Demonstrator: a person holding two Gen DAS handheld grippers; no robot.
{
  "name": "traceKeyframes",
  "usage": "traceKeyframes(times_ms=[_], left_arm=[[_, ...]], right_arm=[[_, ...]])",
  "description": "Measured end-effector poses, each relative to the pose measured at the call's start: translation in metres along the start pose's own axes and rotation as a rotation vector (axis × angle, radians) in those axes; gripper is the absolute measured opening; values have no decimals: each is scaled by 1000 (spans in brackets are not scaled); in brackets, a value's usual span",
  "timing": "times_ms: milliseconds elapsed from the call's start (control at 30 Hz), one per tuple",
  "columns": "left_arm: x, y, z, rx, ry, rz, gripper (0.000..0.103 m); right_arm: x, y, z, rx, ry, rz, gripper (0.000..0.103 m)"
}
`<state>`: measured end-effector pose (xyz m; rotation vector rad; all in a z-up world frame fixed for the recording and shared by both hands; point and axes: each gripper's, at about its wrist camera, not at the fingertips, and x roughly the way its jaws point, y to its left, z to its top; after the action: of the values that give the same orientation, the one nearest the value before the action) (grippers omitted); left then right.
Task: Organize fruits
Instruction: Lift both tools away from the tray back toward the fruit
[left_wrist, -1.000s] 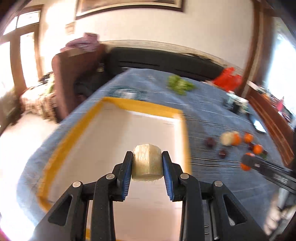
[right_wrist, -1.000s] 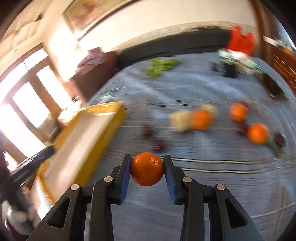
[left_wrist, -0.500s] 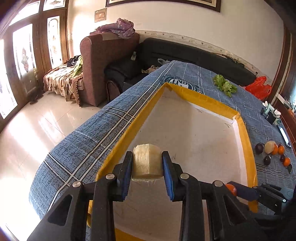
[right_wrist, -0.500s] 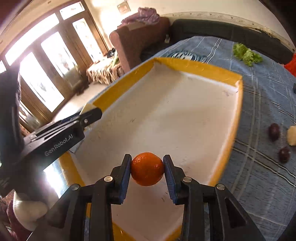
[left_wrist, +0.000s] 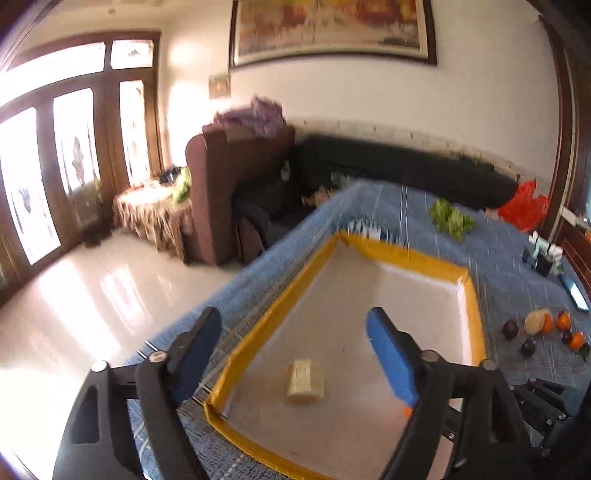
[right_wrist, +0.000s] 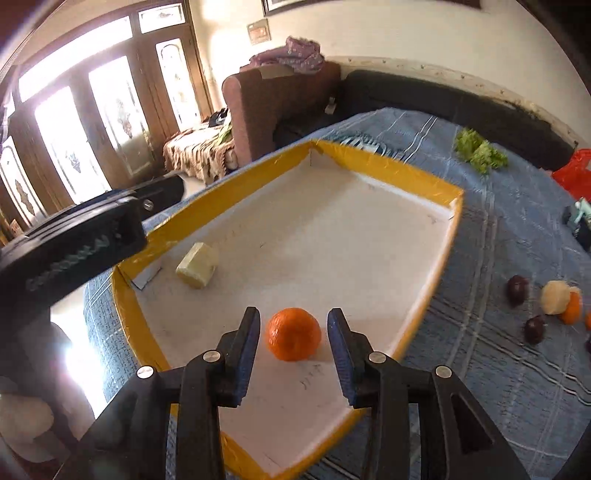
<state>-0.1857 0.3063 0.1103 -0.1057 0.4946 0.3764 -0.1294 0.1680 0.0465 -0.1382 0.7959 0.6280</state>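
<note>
- Fingers of the right gripper stand apart at lower centre, flanking a round orange mandarin that rests on the floor of the white tray with yellow rim, untouched.
- Left gripper hangs spread wide above a pale yellow cut fruit chunk lying in the tray.
- Loose dark plums and oranges sit at right on the blue cloth-covered bench.

The left black plastic two-finger gripper has blue rubber pads and round silver screws at its linkage joints. The right black plastic two-finger gripper matches it, with dark blue pads and silver pivot screws
</note>
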Motion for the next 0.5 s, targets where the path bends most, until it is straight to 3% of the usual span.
traceKeyframes(times_ms=[67, 133, 300, 400, 500], left_arm=[[-29, -5, 5, 3, -114, 15, 92], [-54, -8, 5, 4, -216, 35, 95], [-118, -18, 0, 22, -490, 176, 103], [-140, -28, 1, 43, -566, 199, 103], [-147, -39, 14, 77, -534, 152, 103]], right_arm=[[-18, -3, 5, 0, -50, -26, 45], [-37, -7, 6, 14, -105, -40, 54], [-72, -12, 1, 29, -200, -49, 65], [-85, -20, -5, 38, -214, -61, 66], [-102, -39, -7, 49, -225, -115, 66]])
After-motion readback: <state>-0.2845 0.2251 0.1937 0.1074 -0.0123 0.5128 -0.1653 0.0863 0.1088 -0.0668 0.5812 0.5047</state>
